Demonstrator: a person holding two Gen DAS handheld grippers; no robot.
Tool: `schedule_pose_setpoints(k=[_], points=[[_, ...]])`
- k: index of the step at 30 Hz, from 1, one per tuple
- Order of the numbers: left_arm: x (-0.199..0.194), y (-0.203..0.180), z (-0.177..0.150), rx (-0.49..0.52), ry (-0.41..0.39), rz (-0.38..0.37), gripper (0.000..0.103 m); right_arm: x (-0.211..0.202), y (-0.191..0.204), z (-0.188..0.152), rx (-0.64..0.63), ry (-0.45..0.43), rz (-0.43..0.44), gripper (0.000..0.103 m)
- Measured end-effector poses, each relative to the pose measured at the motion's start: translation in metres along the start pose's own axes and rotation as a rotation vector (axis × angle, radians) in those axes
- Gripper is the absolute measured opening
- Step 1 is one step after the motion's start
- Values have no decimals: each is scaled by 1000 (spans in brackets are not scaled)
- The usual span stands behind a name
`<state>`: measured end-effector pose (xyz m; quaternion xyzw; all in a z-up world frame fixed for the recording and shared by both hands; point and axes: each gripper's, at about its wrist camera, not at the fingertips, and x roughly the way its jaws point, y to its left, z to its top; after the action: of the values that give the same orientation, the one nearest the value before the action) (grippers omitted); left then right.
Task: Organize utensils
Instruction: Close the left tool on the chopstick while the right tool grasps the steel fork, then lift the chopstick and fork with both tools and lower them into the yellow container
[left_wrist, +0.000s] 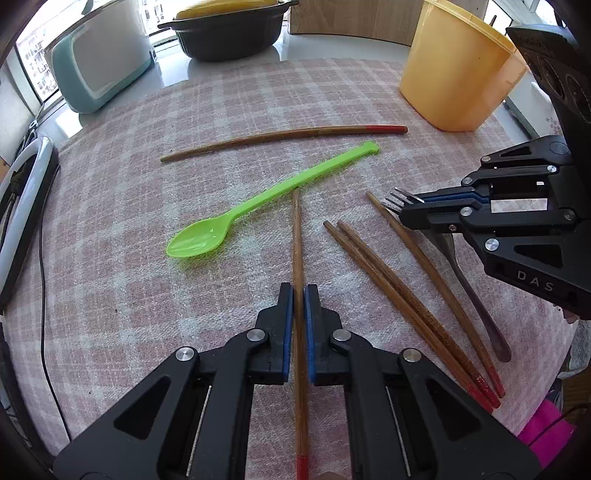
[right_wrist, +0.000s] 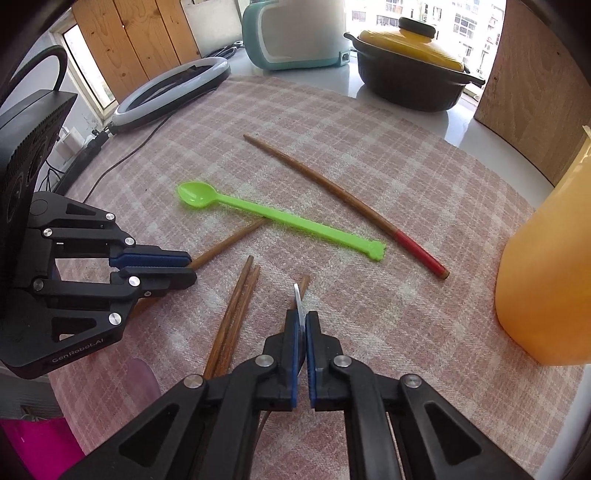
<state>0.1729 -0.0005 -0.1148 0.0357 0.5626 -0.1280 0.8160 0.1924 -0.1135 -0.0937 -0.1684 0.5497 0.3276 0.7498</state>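
While the left tool (left_wrist: 299, 291) clamps a chopstick (left_wrist: 297, 240) and the right tool (right_wrist: 302, 319) clamps the fork (right_wrist: 298, 299), both should lift straight toward the yellow tub (left_wrist: 458, 70)

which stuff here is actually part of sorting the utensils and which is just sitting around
Part of the job:
- chopstick in the left gripper
- fork in the right gripper
- green spoon
- lone chopstick
- three chopsticks
- yellow container, probably

Just lying about:
- casserole pot
- toaster
- ring light
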Motion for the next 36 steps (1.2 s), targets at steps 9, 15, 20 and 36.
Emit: schedule_pose_setpoints(k=[9, 15, 20, 36], points=[[-24, 3, -9, -106, -54, -146, 4, -33, -19, -14, 73, -65, 2, 0], [-46, -2, 2, -116, -135, -162, 4, -59, -33, -20, 137, -135, -3, 0], [-64, -11, 15, -92, -196, -163, 4, -86, -39, -24, 161, -206, -15, 0], [-105, -28, 51, -42, -339, -181, 4, -160, -48, -24, 188, -386, -122, 0]])
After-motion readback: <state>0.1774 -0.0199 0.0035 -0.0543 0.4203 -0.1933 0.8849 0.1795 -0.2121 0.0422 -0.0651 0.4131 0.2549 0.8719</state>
